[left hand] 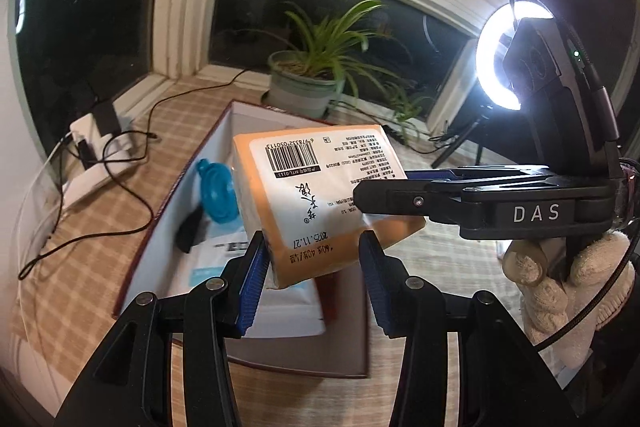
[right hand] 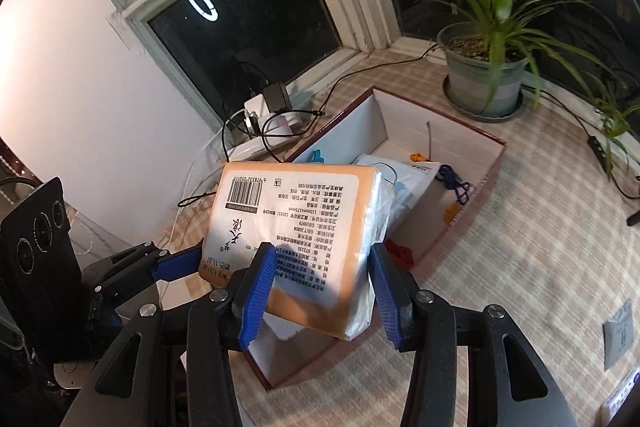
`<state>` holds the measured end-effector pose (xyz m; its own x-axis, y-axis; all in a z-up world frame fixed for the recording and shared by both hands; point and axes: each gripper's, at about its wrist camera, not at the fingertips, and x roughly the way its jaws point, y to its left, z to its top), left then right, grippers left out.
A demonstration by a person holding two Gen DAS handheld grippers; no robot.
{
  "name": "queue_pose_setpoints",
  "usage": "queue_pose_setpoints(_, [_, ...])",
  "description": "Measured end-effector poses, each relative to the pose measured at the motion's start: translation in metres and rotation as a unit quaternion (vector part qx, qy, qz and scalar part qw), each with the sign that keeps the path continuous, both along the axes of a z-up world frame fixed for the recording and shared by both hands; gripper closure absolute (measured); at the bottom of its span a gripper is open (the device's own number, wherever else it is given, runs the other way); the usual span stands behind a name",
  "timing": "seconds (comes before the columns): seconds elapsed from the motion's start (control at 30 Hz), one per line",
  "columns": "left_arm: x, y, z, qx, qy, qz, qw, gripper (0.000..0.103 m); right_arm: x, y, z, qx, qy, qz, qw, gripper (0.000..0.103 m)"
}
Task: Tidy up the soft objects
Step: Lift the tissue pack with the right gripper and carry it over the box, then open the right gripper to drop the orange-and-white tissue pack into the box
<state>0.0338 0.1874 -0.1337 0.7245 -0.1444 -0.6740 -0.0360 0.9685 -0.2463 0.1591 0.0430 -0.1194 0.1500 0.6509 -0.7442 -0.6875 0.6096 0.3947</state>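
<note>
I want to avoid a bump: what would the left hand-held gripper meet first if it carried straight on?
Probably the open box below the tissue pack held by the left hand-held gripper; depth is unclear.

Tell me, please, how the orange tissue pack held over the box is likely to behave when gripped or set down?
The tissue pack looks soft: its plastic wrap bulges at the side, so it probably squashes under the pads. Both the left gripper and right gripper clamp it, hinting it sags if held singly. The glossy film may be slippery.

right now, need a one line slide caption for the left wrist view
Both grippers, left and right, hold an orange tissue pack above an open box on a checked tablecloth.
</note>
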Motion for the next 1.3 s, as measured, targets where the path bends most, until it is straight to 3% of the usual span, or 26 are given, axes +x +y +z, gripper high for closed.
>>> queue_pose_setpoints(0.47, [0.022, 0.022, -0.029, -0.022, 0.038, 0.007, 0.999, 0.059, 0.025, 0.03, -0.029, -0.041, 0.015, 0.003, 0.999, 0.059])
queue_pose_setpoints(0.7, [0.023, 0.026, -0.03, -0.01, 0.043, 0.02, 0.9988, 0.059, 0.029, 0.031, -0.032, -0.049, 0.007, 0.003, 0.999, 0.059])
queue_pose_setpoints(0.9, [0.011, 0.024, -0.02, 0.025, 0.037, 0.038, 0.9983, 0.059, 0.025, 0.019, -0.024, -0.032, 0.001, -0.003, 0.999, 0.059])
queue_pose_setpoints(1.13, [-0.006, -0.003, 0.003, 0.093, 0.019, 0.034, 0.9949, 0.059, 0.015, -0.007, -0.013, -0.015, -0.006, -0.016, 1.0, 0.058])
queue_pose_setpoints(1.3, [-0.014, -0.028, 0.018, 0.108, 0.005, 0.021, 0.994, 0.058, 0.01, -0.037, -0.005, -0.002, -0.012, -0.04, 0.999, 0.056])
